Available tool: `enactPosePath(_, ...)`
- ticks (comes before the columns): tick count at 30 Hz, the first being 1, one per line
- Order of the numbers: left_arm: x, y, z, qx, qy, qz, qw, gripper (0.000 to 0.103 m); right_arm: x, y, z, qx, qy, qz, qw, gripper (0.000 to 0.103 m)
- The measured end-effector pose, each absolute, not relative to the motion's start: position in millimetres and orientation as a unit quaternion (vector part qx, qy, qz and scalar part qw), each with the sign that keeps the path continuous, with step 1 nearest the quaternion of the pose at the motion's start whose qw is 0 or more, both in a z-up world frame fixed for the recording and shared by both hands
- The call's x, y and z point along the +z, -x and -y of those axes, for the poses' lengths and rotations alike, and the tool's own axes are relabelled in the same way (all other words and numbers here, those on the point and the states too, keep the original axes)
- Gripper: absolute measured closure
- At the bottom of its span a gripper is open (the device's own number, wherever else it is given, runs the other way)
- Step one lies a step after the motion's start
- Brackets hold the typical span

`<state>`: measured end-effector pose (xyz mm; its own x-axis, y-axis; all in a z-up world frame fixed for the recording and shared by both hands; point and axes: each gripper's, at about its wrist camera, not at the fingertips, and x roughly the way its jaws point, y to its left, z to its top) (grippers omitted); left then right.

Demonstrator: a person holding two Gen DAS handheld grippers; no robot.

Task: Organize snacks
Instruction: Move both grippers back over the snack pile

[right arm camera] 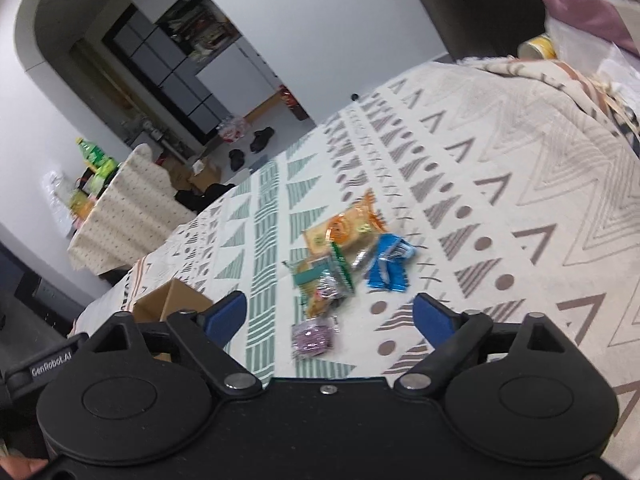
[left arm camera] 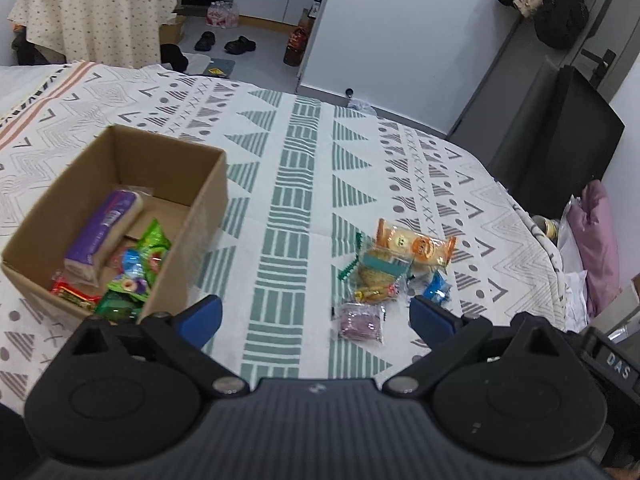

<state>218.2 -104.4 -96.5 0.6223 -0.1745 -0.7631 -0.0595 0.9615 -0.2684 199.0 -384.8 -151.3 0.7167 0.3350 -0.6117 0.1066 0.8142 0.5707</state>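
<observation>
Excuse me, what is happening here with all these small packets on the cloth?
A person with a gripper in each hand is sorting snacks into a brown cardboard box, which already holds several packets. The left gripper and the right gripper are both open and empty. A small pile is still on the patterned tablecloth: an orange wrapped cake, a blue packet and a small purple packet nearest the grippers.

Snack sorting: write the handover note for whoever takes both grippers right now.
Left gripper: open, empty. Right gripper: open, empty.
Cardboard box on the patterned cloth already holds several snacks, including a purple pack and green packets.
Left on the cloth: orange pack, teal-banded pack, blue packet, small purple packet. Move these into the box.
</observation>
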Motion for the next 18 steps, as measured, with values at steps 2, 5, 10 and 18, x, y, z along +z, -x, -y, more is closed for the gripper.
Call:
enactPosePath(2, -102, -220, 111, -0.036, 0.133, -0.434, 0.890, 0.003, -157, -202, 388, 0.062, -0.306, -0.374, 0.873, 0.020)
enactPosePath(5, -112, -226, 119, -0.042, 0.129, -0.440, 0.888, 0.007, -163, -208, 389, 0.059, -0.306, -0.379, 0.871, 0.024)
enactPosePath(10, -129, -236, 128, -0.049, 0.135, -0.450, 0.881, 0.018, -173, -221, 391, 0.058, -0.310, -0.387, 0.866, 0.032)
enactPosePath(18, -158, -258, 146, -0.065, 0.143, -0.472, 0.868, 0.038, -190, -238, 389, 0.057, -0.311, -0.406, 0.858, 0.041)
